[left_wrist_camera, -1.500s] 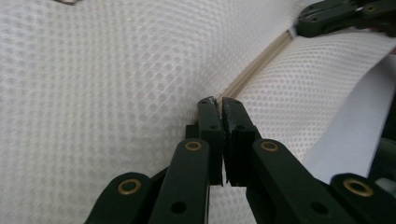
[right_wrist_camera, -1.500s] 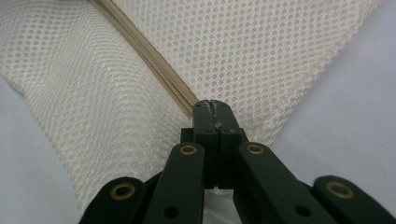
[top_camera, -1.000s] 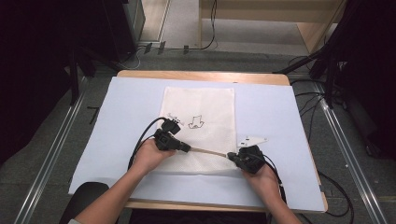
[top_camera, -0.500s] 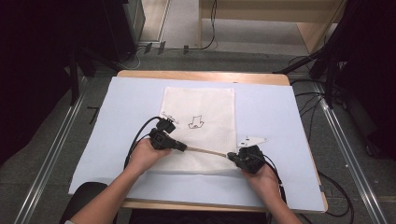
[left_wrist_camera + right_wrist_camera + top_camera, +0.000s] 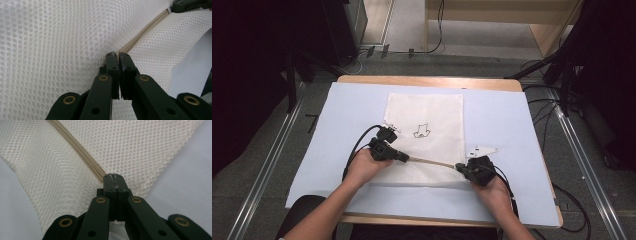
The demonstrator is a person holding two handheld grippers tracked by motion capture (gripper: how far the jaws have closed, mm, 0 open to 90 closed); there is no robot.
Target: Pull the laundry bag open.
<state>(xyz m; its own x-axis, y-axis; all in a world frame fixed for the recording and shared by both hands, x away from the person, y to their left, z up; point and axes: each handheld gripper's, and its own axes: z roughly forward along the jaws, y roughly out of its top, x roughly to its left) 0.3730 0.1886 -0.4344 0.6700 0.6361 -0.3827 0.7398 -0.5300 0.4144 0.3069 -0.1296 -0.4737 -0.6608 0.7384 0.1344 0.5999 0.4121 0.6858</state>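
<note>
Two grippers were recorded at the near edge of a white mesh bag (image 5: 424,132), which was laid flat on a pale blue sheet (image 5: 512,120) covering the wooden table (image 5: 427,80). The left gripper (image 5: 406,158) was found with its jaws pressed together on one end of the beige strip (image 5: 432,162) that was stretched across the bag's near end; in the left gripper view the jaws (image 5: 117,56) were seen pinched on that strip where it met the mesh. The right gripper (image 5: 459,167) was found likewise clamped on the strip's other end, its jaw tips (image 5: 113,177) closed tight where the band ran into them.

The strip (image 5: 143,31) was held taut between the two grips, a straight line from one hand to the other; the paired hold is judged to have been chosen so that the limp cloth edge could be lifted or folded evenly without sagging in the middle.

The bag's far portion, bearing a small dark printed figure (image 5: 422,132), was left lying flat on the sheet, its weight serving as an anchor. Slight bulging of the mesh (image 5: 50,182) beside the band was noted, consistent with the edge being raised a little.
</note>
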